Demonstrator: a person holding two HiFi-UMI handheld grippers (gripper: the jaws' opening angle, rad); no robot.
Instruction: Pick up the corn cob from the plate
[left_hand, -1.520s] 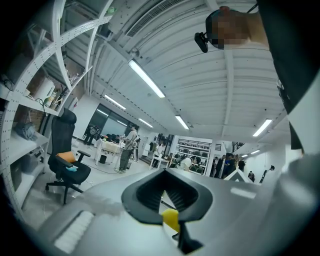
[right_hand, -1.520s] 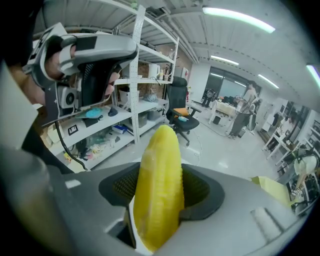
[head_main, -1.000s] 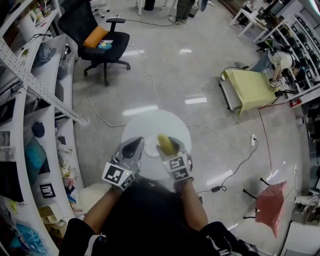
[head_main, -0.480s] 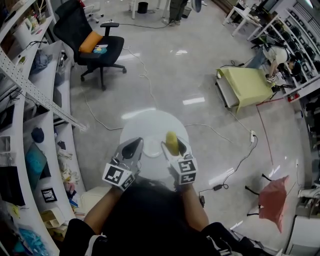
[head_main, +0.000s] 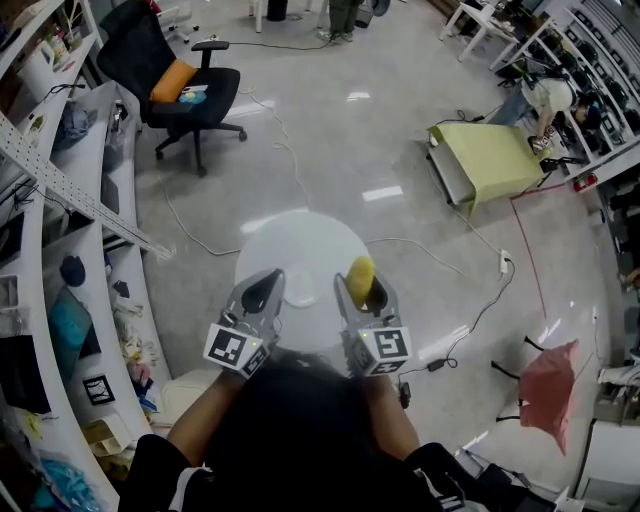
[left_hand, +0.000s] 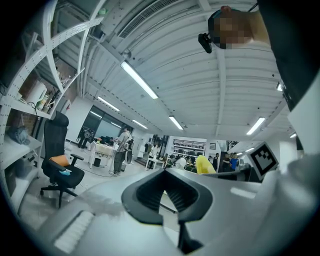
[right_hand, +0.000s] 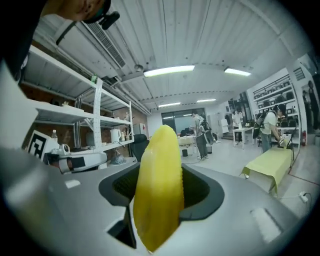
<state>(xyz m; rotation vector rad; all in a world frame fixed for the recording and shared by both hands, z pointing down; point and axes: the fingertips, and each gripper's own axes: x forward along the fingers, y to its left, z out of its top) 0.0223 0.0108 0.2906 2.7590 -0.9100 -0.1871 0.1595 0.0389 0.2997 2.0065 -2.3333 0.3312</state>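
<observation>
A yellow corn cob (right_hand: 157, 190) stands clamped between the jaws of my right gripper (head_main: 362, 281), lifted clear of the table. The head view places the corn cob (head_main: 360, 274) to the right of a small white plate (head_main: 300, 294). That plate lies bare on the round white table (head_main: 300, 240). Left of the plate my left gripper (head_main: 266, 281) hovers, shut with nothing in it. From the left gripper view the corn cob (left_hand: 204, 164) shows as a yellow tip off to the right.
White shelving (head_main: 60, 190) runs down the left side. A black office chair (head_main: 185, 90) with an orange cushion stands behind the table. Cables (head_main: 430, 250) trail over the floor to the right. A yellow-green covered cart (head_main: 490, 165) and a red object (head_main: 548, 392) sit further right.
My right gripper has risen with the corn cob, swung right away from the plate, and rolled. The left gripper has stayed where it was.
</observation>
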